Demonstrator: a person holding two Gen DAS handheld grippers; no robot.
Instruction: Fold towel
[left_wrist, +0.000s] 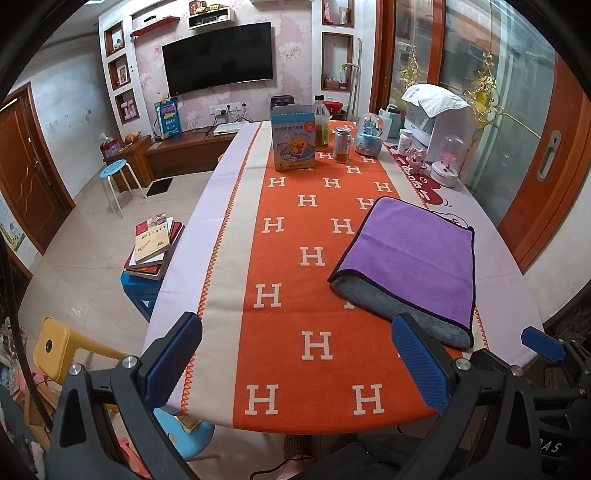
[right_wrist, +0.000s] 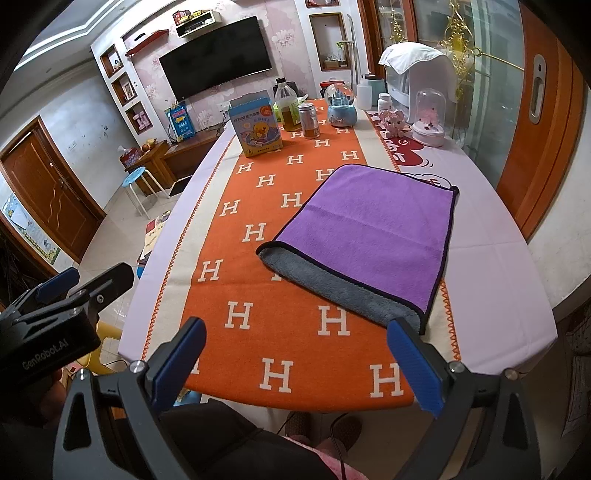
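A purple towel (left_wrist: 413, 254) with a grey underside and dark trim lies folded over on the orange H-patterned runner (left_wrist: 295, 295); a grey strip of the lower layer shows along its near edge. It also shows in the right wrist view (right_wrist: 369, 229). My left gripper (left_wrist: 295, 354) is open and empty above the table's near edge, left of the towel. My right gripper (right_wrist: 299, 358) is open and empty, just short of the towel's near edge. The right gripper's blue pad shows in the left wrist view (left_wrist: 543, 343).
At the far end of the table stand a duck-print box (left_wrist: 293, 142), a bottle (left_wrist: 320, 123), a can (left_wrist: 342, 144), a snow globe (left_wrist: 368, 136), a glass dome (left_wrist: 448, 162) and a white appliance (left_wrist: 436, 118). Stools and stacked books (left_wrist: 155, 243) are on the left.
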